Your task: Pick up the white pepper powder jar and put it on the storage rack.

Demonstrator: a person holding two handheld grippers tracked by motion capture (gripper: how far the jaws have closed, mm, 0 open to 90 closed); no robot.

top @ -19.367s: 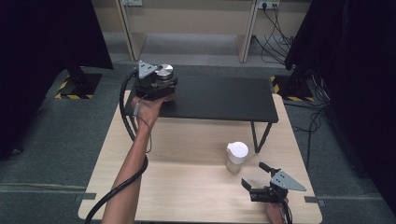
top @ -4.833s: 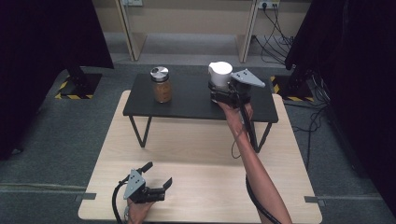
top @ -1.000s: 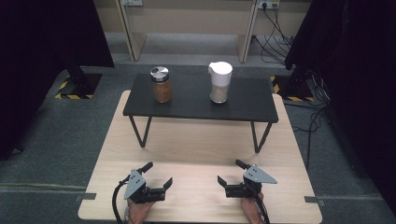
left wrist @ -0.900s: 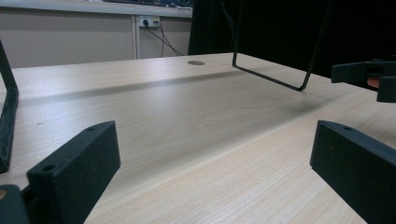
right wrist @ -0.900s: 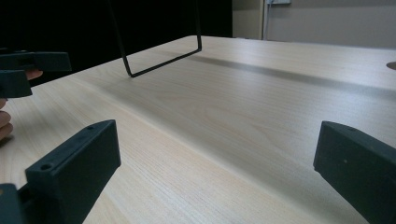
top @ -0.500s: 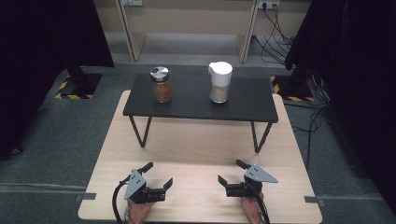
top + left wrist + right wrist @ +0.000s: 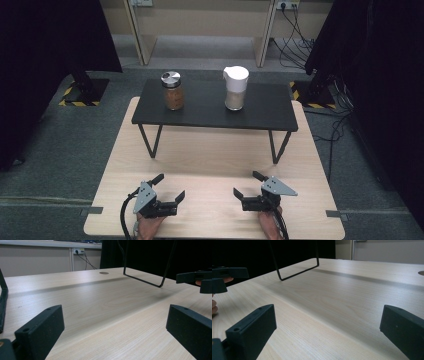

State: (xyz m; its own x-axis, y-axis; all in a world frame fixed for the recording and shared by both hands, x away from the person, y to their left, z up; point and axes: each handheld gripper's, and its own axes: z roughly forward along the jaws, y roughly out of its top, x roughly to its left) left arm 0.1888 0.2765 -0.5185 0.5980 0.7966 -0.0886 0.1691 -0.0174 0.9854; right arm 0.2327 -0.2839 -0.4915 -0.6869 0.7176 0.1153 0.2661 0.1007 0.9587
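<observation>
The left gripper (image 7: 170, 188) rested on the near left part of the light wooden table (image 7: 210, 155), and its jaws stood wide apart with nothing between them. The right gripper (image 7: 246, 185) lay on the near right part of the same table, also wide open and empty. The two grippers pointed toward each other, with bare wood between them.

Far from both, a black low shelf with thin metal legs (image 7: 260, 112) stood on the table. On it, a glass jar with brown contents and a silver lid (image 7: 172, 90) stood at the left, and a white jug-like container with a white lid (image 7: 235, 88) stood upright at the right, well apart from the jar.
</observation>
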